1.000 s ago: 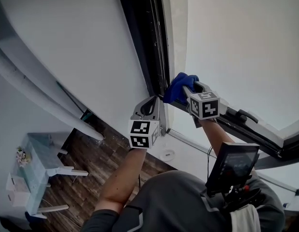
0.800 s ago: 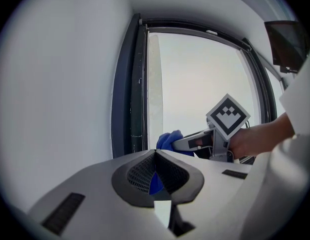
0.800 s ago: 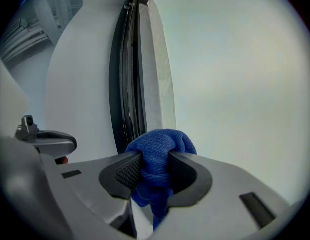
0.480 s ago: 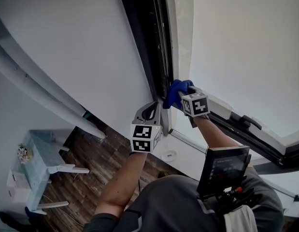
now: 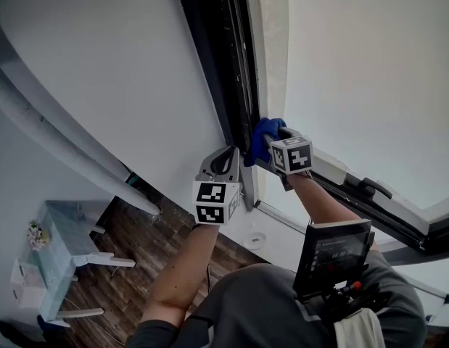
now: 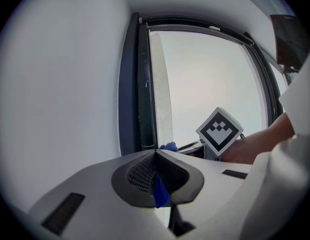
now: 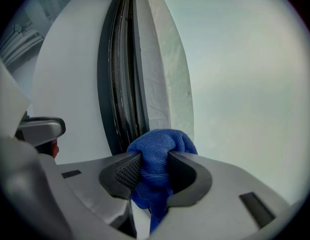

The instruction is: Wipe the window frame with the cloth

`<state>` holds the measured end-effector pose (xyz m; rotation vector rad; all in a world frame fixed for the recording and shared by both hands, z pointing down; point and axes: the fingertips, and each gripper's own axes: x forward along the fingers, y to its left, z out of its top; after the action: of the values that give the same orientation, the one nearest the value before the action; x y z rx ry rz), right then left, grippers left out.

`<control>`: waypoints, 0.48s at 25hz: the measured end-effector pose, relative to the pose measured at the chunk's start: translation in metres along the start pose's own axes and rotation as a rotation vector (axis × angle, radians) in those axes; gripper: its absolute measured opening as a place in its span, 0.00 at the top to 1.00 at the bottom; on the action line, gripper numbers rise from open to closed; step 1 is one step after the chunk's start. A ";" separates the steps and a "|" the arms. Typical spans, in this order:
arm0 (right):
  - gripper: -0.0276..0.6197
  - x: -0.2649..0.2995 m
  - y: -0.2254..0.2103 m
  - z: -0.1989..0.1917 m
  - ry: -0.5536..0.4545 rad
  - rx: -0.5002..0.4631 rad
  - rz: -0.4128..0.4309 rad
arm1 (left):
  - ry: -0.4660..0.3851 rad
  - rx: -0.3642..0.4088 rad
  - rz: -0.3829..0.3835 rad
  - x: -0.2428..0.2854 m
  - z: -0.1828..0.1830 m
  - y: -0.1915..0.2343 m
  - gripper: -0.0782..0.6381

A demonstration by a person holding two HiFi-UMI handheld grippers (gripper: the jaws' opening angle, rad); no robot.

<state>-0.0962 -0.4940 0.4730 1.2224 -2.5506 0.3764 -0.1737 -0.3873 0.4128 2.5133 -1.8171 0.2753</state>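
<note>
The dark window frame (image 5: 230, 64) runs up the wall, with bright glass to its right. My right gripper (image 5: 271, 142) is shut on a bunched blue cloth (image 5: 260, 138), which is pressed against the frame's lower corner. In the right gripper view the cloth (image 7: 162, 141) bulges out between the pads of the right gripper (image 7: 155, 160), right against the frame's black channels (image 7: 122, 84). My left gripper (image 5: 225, 167) hangs just left of and below the cloth, beside the frame. In its own view the left gripper (image 6: 155, 154) has its jaws closed together, with a thin blue sliver at their seam; the cloth (image 6: 169, 146) peeks beyond.
A window handle (image 5: 373, 187) sits on the lower sash rail at the right. A white sloping beam (image 5: 50, 136) crosses the left wall. Far below are a wooden floor, a pale table (image 5: 61, 241) and a small round fitting (image 5: 251, 235). A screen device (image 5: 331, 256) hangs at the person's chest.
The right gripper has slid the cloth left along the lower rail into the corner at the upright frame. The left gripper has hardly moved.
</note>
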 end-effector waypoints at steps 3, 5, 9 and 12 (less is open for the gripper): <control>0.74 -0.014 0.006 0.029 -0.059 -0.010 0.021 | -0.045 0.011 0.003 0.000 0.029 -0.001 0.88; 0.74 -0.025 0.011 0.051 -0.102 -0.022 0.033 | -0.067 0.006 0.011 -0.001 0.047 0.000 0.88; 0.74 -0.046 0.023 0.096 -0.185 -0.050 0.066 | -0.111 0.005 0.015 -0.003 0.082 0.001 0.88; 0.74 -0.061 0.032 0.125 -0.231 -0.076 0.086 | -0.133 0.025 0.012 -0.008 0.106 -0.001 0.88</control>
<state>-0.1023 -0.4750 0.3317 1.1937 -2.7906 0.1616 -0.1622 -0.3930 0.3069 2.5962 -1.8871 0.1340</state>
